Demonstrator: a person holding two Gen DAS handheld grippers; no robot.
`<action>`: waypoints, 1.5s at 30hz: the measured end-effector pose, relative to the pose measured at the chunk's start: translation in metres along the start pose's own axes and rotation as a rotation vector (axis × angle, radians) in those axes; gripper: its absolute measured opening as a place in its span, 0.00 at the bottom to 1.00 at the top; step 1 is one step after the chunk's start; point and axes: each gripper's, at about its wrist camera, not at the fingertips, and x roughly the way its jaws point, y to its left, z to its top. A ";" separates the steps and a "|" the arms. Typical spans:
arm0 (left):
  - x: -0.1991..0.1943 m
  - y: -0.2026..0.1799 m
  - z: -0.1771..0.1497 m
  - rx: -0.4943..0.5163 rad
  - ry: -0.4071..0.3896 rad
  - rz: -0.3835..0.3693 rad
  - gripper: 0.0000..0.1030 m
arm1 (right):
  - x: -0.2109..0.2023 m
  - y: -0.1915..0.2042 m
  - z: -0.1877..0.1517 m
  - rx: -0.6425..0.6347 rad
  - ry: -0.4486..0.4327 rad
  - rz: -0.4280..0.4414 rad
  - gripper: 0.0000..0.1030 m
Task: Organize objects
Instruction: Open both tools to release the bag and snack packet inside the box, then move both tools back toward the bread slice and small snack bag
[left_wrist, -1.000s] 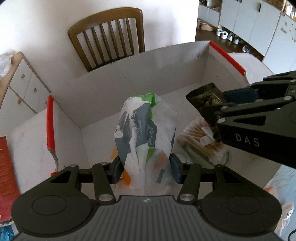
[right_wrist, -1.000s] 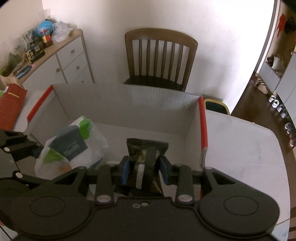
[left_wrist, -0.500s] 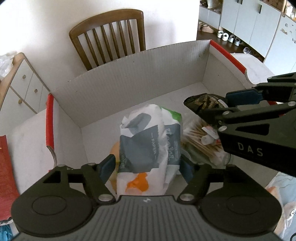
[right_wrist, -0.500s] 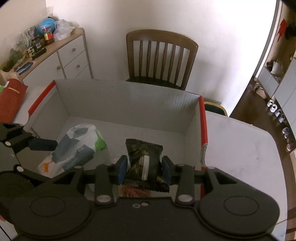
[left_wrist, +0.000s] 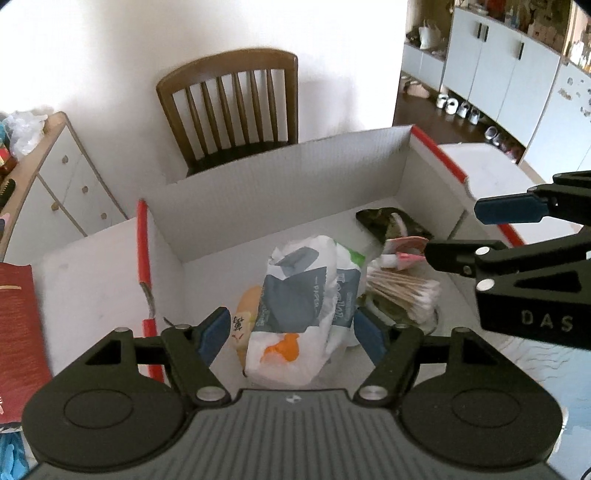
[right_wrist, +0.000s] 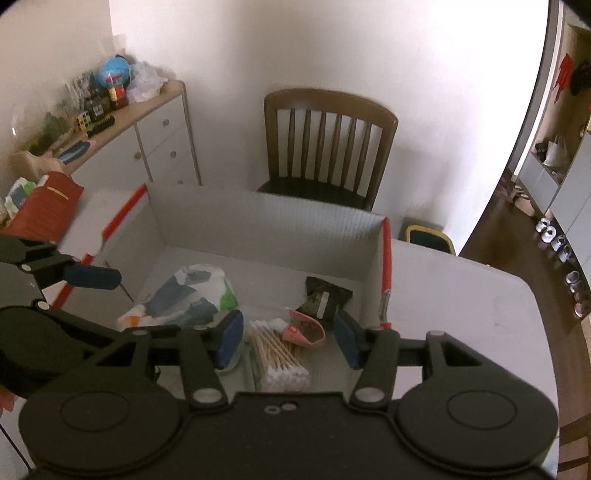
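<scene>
A white cardboard box (left_wrist: 277, 162) with red edges stands on the table. Inside lie a white, grey and green tissue pack (left_wrist: 303, 306), a dark snack packet (right_wrist: 327, 297), a bundle of cotton swabs (right_wrist: 277, 354) and a small pink item (right_wrist: 306, 332). My left gripper (left_wrist: 291, 332) hangs open just above the tissue pack, and its pads stand clear of the wrapper. My right gripper (right_wrist: 288, 339) is above the swabs. Its jaws are opening with nothing between them, and the dark packet rests on the box floor beyond its fingertips.
A brown wooden chair (right_wrist: 328, 147) stands behind the box, with a small yellow-rimmed stool (right_wrist: 428, 236) beside it. A white sideboard (right_wrist: 155, 147) with clutter on top is at the left. A red folder (left_wrist: 14, 332) lies left of the box. White table top (right_wrist: 461, 314) extends to the right.
The left jaws spread and released the tissue pack, which now lies in the box. The right jaws let go of the dark packet, which dropped to the box floor. Both grippers rose and drew back.
</scene>
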 end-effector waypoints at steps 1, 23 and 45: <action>-0.005 0.000 -0.001 0.000 -0.008 0.001 0.71 | -0.005 0.000 0.000 -0.001 -0.007 0.001 0.53; -0.114 -0.013 -0.043 -0.035 -0.149 -0.067 0.71 | -0.114 0.017 -0.043 -0.012 -0.117 0.052 0.53; -0.154 -0.032 -0.145 -0.039 -0.179 -0.139 0.80 | -0.160 0.013 -0.138 0.051 -0.127 0.027 0.72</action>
